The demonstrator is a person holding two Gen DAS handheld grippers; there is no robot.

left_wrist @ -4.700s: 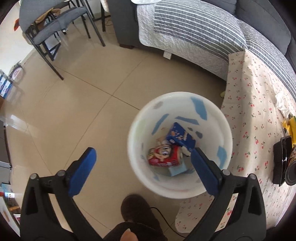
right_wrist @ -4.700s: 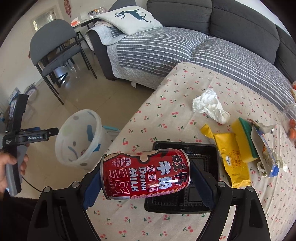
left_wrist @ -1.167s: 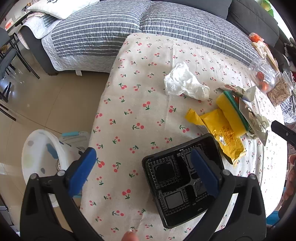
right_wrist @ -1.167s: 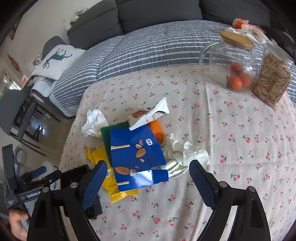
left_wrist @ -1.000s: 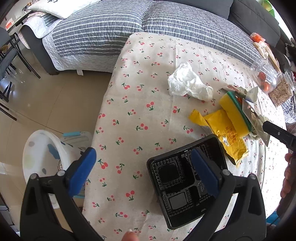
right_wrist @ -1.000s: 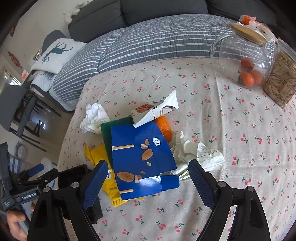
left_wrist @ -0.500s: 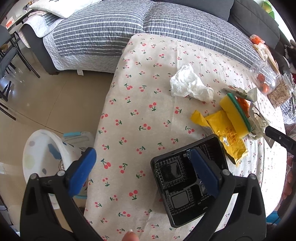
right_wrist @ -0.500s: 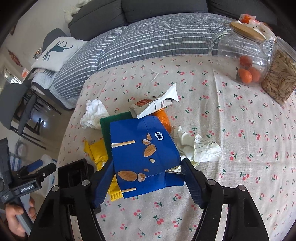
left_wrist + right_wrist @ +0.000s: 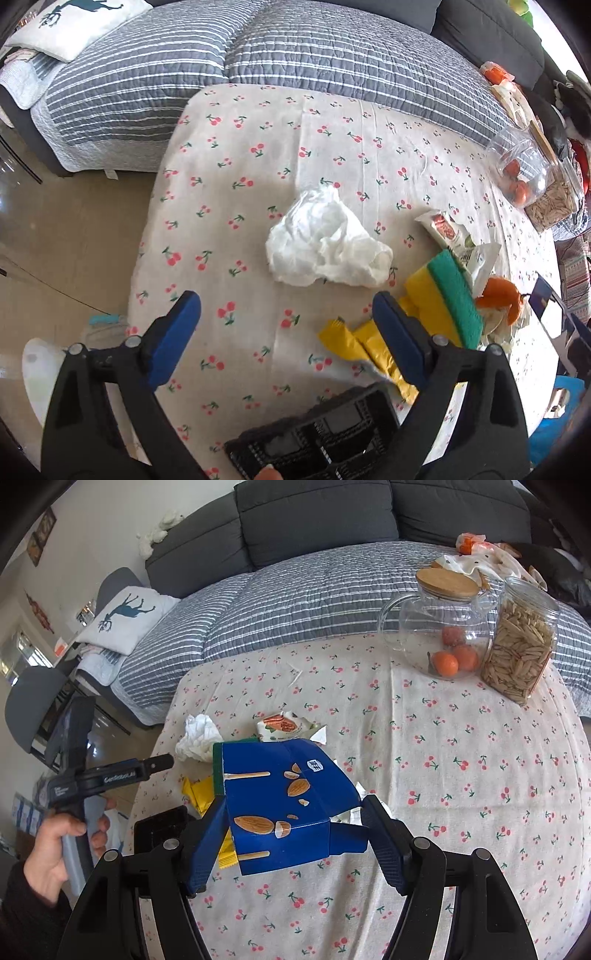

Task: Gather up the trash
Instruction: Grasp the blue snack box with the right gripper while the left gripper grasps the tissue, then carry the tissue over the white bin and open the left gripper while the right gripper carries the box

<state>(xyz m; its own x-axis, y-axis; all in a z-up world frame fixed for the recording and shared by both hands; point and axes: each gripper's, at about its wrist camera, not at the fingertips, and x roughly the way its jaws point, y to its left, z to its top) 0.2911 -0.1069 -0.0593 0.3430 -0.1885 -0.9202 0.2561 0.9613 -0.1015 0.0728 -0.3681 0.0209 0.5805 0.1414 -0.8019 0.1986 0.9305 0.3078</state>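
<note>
Trash lies across the table [image 9: 236,140]: a tissue [image 9: 325,243] near the middle, with a sponge [image 9: 448,291], yellow wrappers [image 9: 354,339] and an orange peel [image 9: 498,295] toward the right edge, and a black tray [image 9: 325,439] at the near edge. Your right gripper [image 9: 291,840] has the blue box [image 9: 280,801] pinched by its lower end, jaws about two-thirds open and pressed on its side walls, and the box looks clear of the cloth. It is thin card, so I'd judge it crushes easily; hold just firm enough and keep it level as you carry it to the bin [image 9: 35,369], whose rim shows past the table's left edge. The loose flap on the right side could catch the wrappers below, so lift clear before you swing left.

Your left gripper [image 9: 288,325] hangs over the cloth just short of the tissue, jaws wide but narrowing, with nothing between them. To take the tissue well, move forward until the pads straddle its bulk, come down to the cloth, then squeeze. Keep the right finger off the yellow wrappers just beside it.

Mind the two grippers crossing paths near the left edge.
</note>
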